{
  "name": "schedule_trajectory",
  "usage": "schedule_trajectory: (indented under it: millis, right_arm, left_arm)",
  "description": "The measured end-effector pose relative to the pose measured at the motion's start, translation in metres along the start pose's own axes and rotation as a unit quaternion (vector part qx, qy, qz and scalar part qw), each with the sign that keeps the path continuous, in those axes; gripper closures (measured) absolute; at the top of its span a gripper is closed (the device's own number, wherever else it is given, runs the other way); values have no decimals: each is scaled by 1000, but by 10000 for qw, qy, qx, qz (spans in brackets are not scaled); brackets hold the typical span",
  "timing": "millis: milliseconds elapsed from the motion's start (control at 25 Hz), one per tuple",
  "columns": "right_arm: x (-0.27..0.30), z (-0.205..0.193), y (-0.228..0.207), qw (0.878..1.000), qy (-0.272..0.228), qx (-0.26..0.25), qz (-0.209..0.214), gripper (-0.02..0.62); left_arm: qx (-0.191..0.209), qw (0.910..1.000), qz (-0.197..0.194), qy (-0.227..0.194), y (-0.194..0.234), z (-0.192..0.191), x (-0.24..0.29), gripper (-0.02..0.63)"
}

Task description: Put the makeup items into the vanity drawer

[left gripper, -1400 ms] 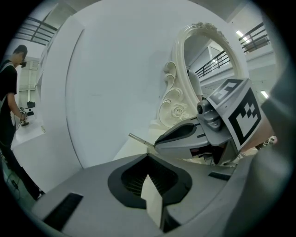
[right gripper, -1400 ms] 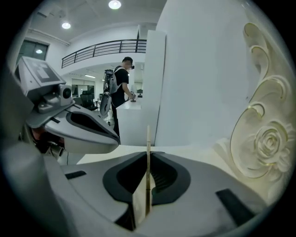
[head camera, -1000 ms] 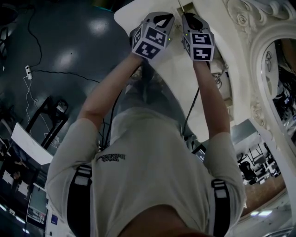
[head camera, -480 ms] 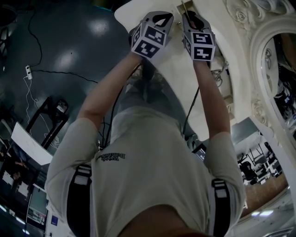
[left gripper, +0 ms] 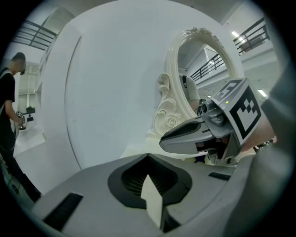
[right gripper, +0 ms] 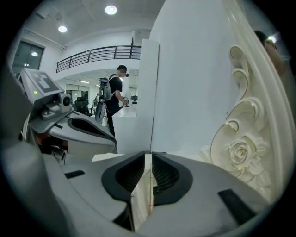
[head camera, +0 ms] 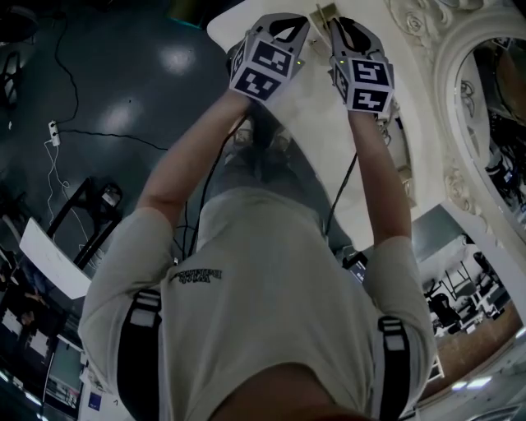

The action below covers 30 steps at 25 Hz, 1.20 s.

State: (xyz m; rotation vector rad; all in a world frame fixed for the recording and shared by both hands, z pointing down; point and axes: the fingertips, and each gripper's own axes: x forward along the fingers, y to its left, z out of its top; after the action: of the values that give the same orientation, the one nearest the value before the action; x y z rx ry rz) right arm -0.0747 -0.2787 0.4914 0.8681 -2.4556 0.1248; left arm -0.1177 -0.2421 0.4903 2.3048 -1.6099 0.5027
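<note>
In the head view both grippers are held out side by side over the white vanity top (head camera: 325,123). My left gripper (head camera: 288,31) has its jaws together with nothing between them; in its own view the tips meet (left gripper: 148,157). My right gripper (head camera: 345,29) is next to it, also visible from the side in the left gripper view (left gripper: 182,136). Its jaws (right gripper: 150,155) stand a narrow slit apart and are closing, and I see nothing between them. A small tan thing (head camera: 323,11) lies just beyond the right tips; I cannot tell what it is. No drawer or makeup item shows.
The carved cream mirror frame (head camera: 460,107) rises along the right, its rose scrollwork (right gripper: 240,155) close to my right gripper. A white wall panel (right gripper: 185,83) stands ahead. Cables (head camera: 90,131) trail over the dark floor at left. A person (right gripper: 113,99) stands far off.
Both grippers have shifted slightly to the right and farther out across the vanity top. The head view has tilted a little, so more of the mirror shows.
</note>
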Motion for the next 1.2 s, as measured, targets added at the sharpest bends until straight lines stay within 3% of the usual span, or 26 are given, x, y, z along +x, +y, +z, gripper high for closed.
schedule_trajectory:
  millis: [720,1200]
  right_arm:
    - [-153,129,23,9875,-1563,-162,-92,576]
    - [-262,161,60,9721,-2345,-24,-19,589]
  left_arm:
    - [692,9917,27,-1084,-37,134,-112,592]
    - [1061,9767,-112,-1862,-88,190,-211,592]
